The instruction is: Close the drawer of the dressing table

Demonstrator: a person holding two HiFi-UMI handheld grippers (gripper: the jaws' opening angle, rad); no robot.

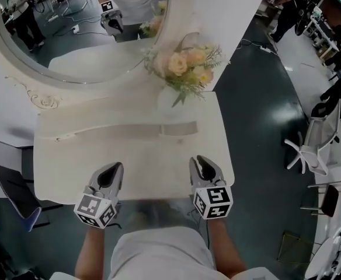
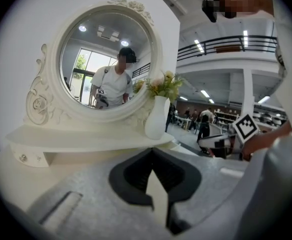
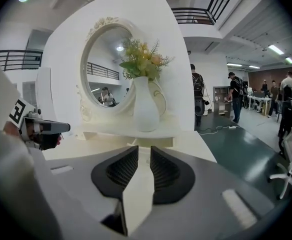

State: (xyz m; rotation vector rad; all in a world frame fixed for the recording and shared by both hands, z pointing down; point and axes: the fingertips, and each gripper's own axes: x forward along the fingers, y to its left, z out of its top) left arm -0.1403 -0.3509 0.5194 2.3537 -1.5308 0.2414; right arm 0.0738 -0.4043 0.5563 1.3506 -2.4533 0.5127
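The left hand-held gripper has its jaw tips pressed together with nothing between them; only the pale top shows through the wedge behind the tips. The right hand-held gripper has its jaws a narrow slit apart, also holding nothing. Both rest low over the near edge of the dressing table's counter, one toward each side, pointing at the mirror.

The drawer appears to be the grey, smeared shape just below that near edge, between the two grippers and above the person's lap. It is too blurred to tell how far out it stands. Neither gripper view looks at it; both look across the top.

Farther back are the raised shelf and, at its right end, the vase of flowers against the mirror frame, well clear of both grippers.

This reads as the closing step itself, or its start. The grippers are placed to push, not to grasp. The next move probably calls for pushing the drawer front straight in toward the mirror, with even pressure from both sides so it does not skew, until the front sits flush under the counter edge.
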